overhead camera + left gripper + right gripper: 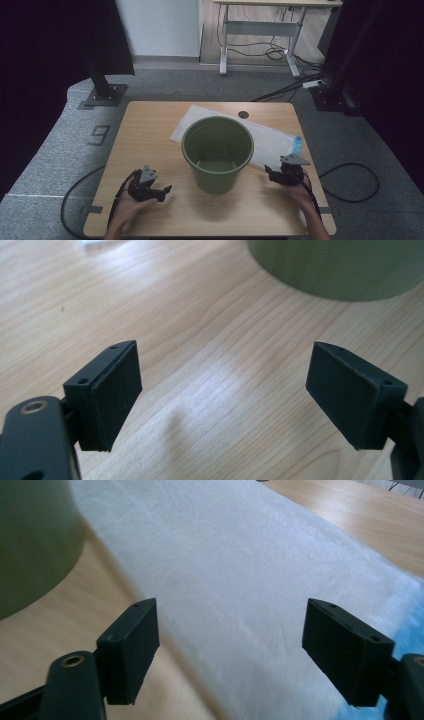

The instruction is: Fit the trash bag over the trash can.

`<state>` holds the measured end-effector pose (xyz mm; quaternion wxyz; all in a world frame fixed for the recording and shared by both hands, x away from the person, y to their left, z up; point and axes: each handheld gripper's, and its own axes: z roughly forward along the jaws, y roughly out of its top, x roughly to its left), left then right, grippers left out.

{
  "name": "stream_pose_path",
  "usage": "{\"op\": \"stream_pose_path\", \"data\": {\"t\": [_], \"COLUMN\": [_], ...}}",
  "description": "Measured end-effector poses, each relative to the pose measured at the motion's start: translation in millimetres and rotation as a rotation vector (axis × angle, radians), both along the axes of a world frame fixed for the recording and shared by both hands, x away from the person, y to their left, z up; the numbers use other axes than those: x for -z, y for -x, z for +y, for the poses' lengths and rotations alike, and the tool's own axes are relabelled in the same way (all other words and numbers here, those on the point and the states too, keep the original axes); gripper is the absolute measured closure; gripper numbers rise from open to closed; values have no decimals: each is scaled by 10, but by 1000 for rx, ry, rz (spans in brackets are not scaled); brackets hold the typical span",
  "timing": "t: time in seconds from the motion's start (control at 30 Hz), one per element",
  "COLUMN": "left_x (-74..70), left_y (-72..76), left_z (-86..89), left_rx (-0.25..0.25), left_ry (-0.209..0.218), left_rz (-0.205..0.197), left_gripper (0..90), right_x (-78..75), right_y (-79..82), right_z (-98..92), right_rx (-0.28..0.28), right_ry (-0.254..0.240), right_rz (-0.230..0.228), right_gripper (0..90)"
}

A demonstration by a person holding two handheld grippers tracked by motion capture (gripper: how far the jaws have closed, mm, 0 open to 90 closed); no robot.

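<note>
Green bin (217,152) stands upright mid-table (150,125), open top up, w/ a white sheet (270,137) lying flat under/behind it, running from far left of the bin to the near right. Sheet's right end has a blue edge (297,145).

Left gripper (161,192) sits near-left of the bin, low over bare wood, held in the person's left hand (127,205). Jaws wide, nothing btwn them. In the left gripper view the left gripper (222,405) looks along the wood twd the bin (340,267), whose base shows far right of centre; bin is ahead of the pads, apart, not touching. A bit of sheet (97,242) shows at the far left corner.

Right gripper (270,172) is just right of the bin, near its lower wall, over the sheet's near-right part. In the right gripper view the right gripper (230,650) has jaws wide, nothing gripped; sheet (240,580) spreads under and ahead of both pads, blue edge (407,625) by the right pad, bin (35,540) off to the left, apart from the left pad. Can't tell if the pads touch the sheet.
</note>
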<state>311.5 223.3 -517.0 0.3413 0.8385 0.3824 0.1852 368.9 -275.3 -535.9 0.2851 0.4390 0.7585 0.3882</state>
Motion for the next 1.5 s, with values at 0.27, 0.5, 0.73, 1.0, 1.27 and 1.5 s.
{"op": "stream_pose_path", "data": {"t": [0.27, 0.5, 0.73, 1.0, 1.27, 1.5], "left_x": [40, 55, 80, 83, 72, 80], "left_y": [11, 18, 15, 31, 17, -13], "left_z": [-44, -64, -86, -82, -67, -32], "left_rx": [-7, -3, 2, 10, 9, -2], "left_ry": [-29, -57, -71, -68, -57, -55], "left_rz": [4, 6, 13, 14, 12, 16], "left_gripper": [145, 146, 147, 147, 151, 153], "right_x": [49, 171, 159, 98, 10, 47], "right_y": [-415, -530, -537, -223, 36, -311], "right_z": [135, 267, 197, -62, -228, 148], "right_rx": [-24, 9, 15, 21, 12, -52], "right_ry": [-4, 30, -29, -9, -72, -53], "right_rz": [72, 117, 155, 156, 99, 108], "right_gripper": [281, 326, 684, 888, 763, 480]}}
